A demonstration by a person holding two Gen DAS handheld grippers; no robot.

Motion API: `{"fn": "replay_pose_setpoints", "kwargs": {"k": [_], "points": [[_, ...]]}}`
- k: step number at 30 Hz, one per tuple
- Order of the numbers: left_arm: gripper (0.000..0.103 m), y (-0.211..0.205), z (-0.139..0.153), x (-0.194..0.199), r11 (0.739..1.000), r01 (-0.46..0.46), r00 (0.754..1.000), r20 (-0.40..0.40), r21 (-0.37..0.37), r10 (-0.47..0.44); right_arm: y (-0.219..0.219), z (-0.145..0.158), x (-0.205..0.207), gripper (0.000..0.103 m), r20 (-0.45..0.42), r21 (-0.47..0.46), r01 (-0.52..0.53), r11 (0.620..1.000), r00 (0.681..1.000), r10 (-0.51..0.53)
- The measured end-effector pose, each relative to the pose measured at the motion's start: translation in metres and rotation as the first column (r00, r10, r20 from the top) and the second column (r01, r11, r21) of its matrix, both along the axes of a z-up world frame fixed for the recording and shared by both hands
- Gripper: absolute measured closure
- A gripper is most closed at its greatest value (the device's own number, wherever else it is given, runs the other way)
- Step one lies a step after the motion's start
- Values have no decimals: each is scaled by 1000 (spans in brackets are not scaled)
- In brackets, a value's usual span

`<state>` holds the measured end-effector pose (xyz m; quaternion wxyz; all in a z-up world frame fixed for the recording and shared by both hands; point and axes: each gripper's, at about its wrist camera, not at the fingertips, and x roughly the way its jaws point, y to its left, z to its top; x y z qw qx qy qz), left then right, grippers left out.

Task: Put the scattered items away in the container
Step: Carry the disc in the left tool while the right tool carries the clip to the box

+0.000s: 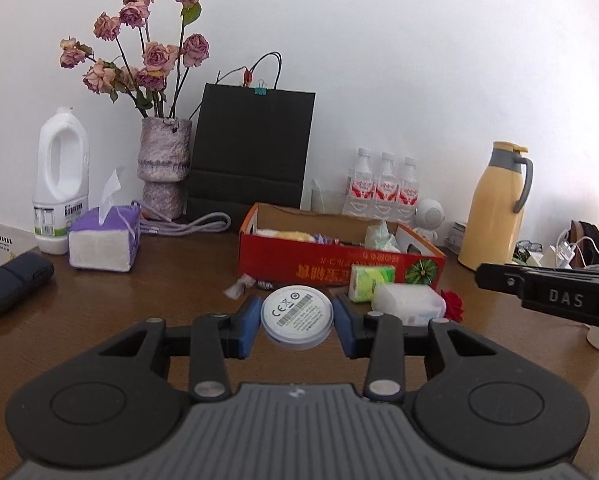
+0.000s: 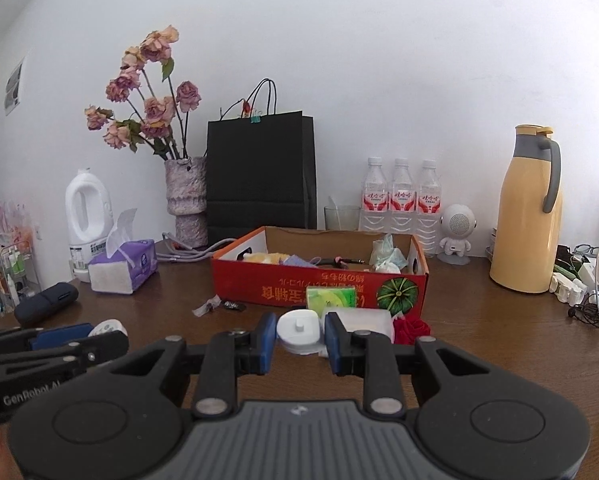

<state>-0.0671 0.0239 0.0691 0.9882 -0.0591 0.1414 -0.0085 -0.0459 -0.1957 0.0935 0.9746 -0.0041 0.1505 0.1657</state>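
- A white disc (image 1: 297, 316) is gripped by the left tongs (image 1: 297, 322) above the desk (image 1: 139, 300).
- A white plug (image 2: 299, 330) is flanked by the right tongs (image 2: 299, 338); contact cannot be told.
- The red box (image 1: 319, 264) is set mid-desk, tissue packs (image 1: 371, 282) touching its front.

Left gripper (image 1: 296, 322): matte black plastic frame, two blue fingers (image 1: 248, 326), grey ribbed panel near camera, small pale logo at its top edge. Round black disc on each side of panel. Silver rivets on linkage bars.

Right gripper (image 2: 300, 336): same build, black frame, blue fingers (image 2: 265, 340), grey ribbed panel, silver rivets. Seen from side, white letters "DAS" on black body; other gripper's side reads "GenRobot.AI", partly cut off. Bare skin at frame edges.
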Motion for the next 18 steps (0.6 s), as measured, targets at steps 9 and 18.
{"fn": "replay_pose_setpoints", "kwargs": {"k": [9,18], "points": [[63,18,84,174,994,106,994,-5,28,-106,-15,68,137,78,15,37,21,999,1000,-21],[63,-11,71,364,981,168,960,-243,93,-141,-2,58,349,78,-392,-18,-54,998,919,43]]}}
